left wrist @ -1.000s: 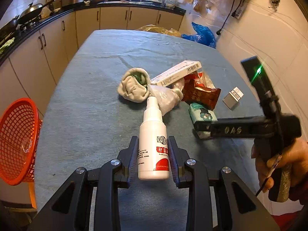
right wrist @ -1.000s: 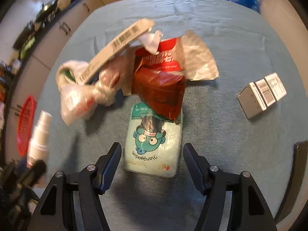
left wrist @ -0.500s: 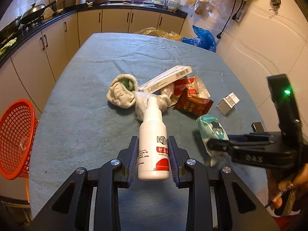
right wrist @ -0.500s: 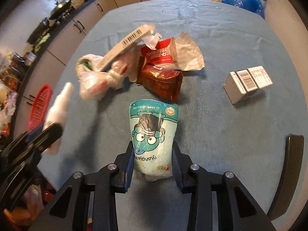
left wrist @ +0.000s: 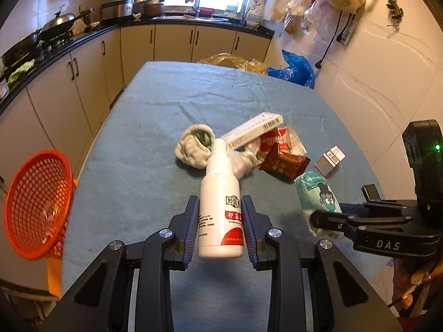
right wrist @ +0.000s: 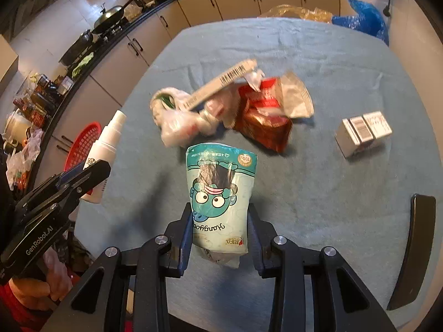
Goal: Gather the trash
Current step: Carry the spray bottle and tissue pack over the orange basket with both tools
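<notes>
"DAS" stands in pale letters on the right gripper (left wrist: 326, 218), "GenRobot.AI" on the left gripper (right wrist: 83, 178), and a "100%" badge on the teal cartoon packet (right wrist: 220, 199); the white spray bottle (left wrist: 220, 207) carries Chinese characters.

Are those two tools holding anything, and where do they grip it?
Left tool grips the white spray bottle by its lower body; right tool grips the teal packet near its bottom.

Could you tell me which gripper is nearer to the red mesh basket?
Left. The left gripper, holding the spray bottle, is beside the red mesh basket; the right gripper is across the table.
</notes>
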Demonstrator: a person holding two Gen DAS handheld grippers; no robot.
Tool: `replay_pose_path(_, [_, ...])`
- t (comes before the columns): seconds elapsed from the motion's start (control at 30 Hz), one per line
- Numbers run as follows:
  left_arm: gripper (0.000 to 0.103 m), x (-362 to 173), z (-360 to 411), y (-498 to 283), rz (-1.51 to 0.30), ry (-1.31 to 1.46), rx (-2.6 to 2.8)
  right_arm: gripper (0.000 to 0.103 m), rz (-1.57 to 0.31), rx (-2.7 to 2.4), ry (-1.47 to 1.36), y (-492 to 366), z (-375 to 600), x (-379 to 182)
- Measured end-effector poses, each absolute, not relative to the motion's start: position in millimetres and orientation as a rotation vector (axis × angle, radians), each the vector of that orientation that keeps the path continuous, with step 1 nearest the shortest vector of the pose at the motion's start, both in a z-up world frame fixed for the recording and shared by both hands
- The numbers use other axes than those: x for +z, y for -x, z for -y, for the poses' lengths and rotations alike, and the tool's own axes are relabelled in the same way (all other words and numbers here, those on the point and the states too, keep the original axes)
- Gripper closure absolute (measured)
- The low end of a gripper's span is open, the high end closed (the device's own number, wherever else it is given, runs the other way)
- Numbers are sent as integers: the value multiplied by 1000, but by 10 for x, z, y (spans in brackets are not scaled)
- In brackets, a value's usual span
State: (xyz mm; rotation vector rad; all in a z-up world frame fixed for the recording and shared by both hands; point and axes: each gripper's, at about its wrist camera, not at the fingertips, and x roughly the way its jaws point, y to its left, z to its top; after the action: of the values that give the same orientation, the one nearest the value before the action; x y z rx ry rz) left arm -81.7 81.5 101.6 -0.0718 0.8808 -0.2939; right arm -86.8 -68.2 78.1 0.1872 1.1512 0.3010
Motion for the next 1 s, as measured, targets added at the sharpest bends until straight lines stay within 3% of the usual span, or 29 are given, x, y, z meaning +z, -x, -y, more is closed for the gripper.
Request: replay_pose_path(1.0, [74, 1086, -2310, 885, -813, 176, -175, 65, -1136, 390, -75, 710, -667, 1044])
